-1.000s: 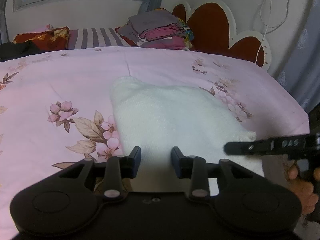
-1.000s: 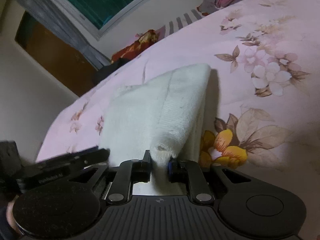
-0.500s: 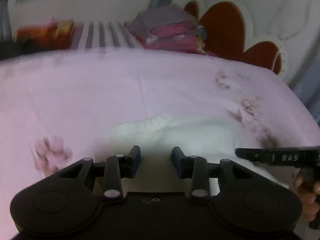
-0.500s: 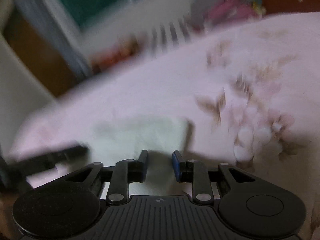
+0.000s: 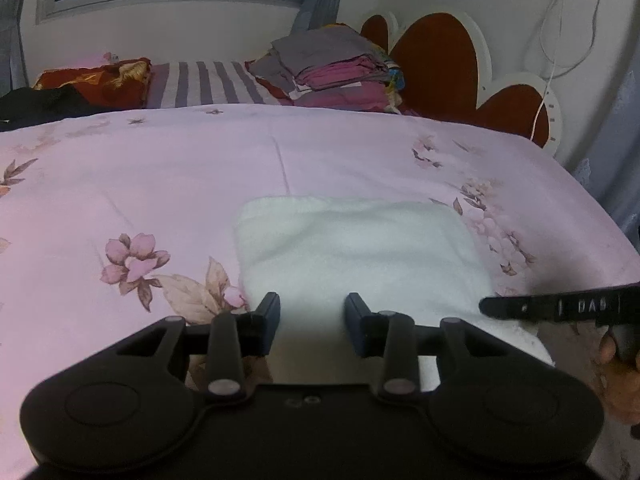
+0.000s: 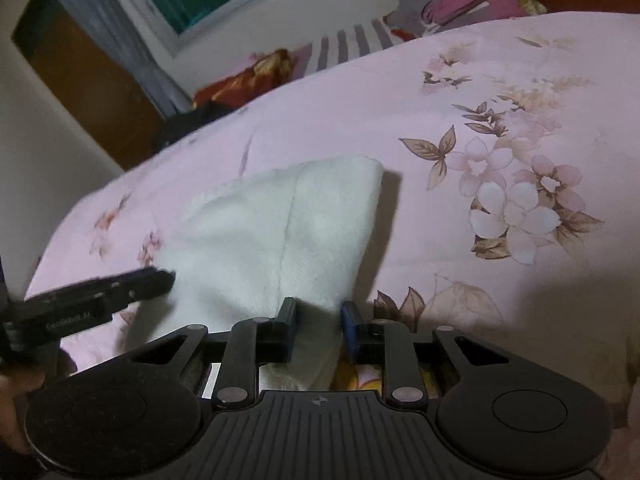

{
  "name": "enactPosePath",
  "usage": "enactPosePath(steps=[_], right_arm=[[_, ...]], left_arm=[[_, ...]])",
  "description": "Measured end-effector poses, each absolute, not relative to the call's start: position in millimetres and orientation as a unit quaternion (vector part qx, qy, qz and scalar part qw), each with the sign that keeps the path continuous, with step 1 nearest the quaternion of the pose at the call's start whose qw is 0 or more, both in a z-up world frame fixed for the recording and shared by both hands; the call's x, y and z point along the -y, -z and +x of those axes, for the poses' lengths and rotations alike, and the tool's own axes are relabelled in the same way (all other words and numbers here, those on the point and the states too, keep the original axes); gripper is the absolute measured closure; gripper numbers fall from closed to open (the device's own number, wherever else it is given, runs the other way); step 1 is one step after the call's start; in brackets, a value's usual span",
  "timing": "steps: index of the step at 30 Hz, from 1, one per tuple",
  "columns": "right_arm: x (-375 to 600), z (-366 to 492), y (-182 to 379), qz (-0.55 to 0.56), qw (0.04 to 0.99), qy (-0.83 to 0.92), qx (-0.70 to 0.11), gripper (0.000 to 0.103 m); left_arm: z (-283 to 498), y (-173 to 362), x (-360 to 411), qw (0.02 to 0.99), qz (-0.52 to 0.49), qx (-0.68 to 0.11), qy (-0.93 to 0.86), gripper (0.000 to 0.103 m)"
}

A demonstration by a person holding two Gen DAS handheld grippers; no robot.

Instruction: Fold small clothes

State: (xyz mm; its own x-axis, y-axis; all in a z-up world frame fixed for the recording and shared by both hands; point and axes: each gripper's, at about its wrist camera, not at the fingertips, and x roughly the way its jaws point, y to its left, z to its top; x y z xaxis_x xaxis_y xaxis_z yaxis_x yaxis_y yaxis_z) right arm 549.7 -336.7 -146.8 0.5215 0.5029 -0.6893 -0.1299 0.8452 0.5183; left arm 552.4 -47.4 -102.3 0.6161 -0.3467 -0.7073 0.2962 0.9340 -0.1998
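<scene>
The white cloth [image 5: 356, 256] lay folded on the pink floral bed [image 5: 160, 184], a soft, fluffy rectangle with rounded corners near the bed's front edge. A second before, the right gripper [image 6: 318, 320] had pinched one corner and held it raised in a peak; since then that corner had come down and the cloth had settled flatter and squarer, its far edge now straight across in the left wrist view. That suggested a fold had just been laid over and let go. In the right wrist view a seam or fold line ran down the cloth's middle, and the right-hand edge stood a little proud, casting a shadow on the bed.

The right gripper's jaws stood apart with the cloth's near edge lying between them, not squeezed. The left gripper [image 5: 313, 312] hovered at the cloth's near side with its jaws apart and nothing held. Each gripper showed as a dark bar at the edge of the other's view.

Beyond, at the bed's head, sat a stack of folded clothes [image 5: 336, 68], a striped pillow [image 5: 200, 88] and a red pillow [image 5: 100, 80].
</scene>
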Motion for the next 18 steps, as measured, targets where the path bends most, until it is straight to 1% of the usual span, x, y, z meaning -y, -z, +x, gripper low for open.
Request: enactPosePath(steps=[1, 3, 4, 5, 9, 12, 14, 18], right_arm=[[339, 548, 141, 0.212, 0.848, -0.184, -0.449, 0.079], [347, 534, 128, 0.216, 0.857, -0.186, -0.429, 0.078], [351, 527, 124, 0.218, 0.855, -0.192, -0.429, 0.072], [356, 517, 123, 0.222, 0.852, -0.198, -0.431, 0.069], [357, 467, 131, 0.213, 0.84, -0.205, -0.456, 0.069], [348, 443, 140, 0.228, 0.826, -0.213, -0.47, 0.07], [341, 435, 147, 0.238, 0.816, -0.215, -0.482, 0.094], [332, 420, 138, 0.242, 0.819, -0.214, -0.474, 0.096]], left_arm=[[548, 97, 46, 0.897, -0.033, -0.4, 0.184, 0.069], [529, 87, 39, 0.896, -0.051, -0.392, 0.204, 0.065], [519, 86, 35, 0.894, -0.065, -0.393, 0.206, 0.061], [507, 86, 30, 0.889, -0.083, -0.398, 0.21, 0.06], [458, 97, 22, 0.87, -0.122, -0.427, 0.216, 0.06], [441, 112, 22, 0.858, -0.126, -0.454, 0.205, 0.063], [438, 122, 22, 0.853, -0.108, -0.472, 0.195, 0.075], [435, 116, 21, 0.859, -0.055, -0.468, 0.198, 0.078]])
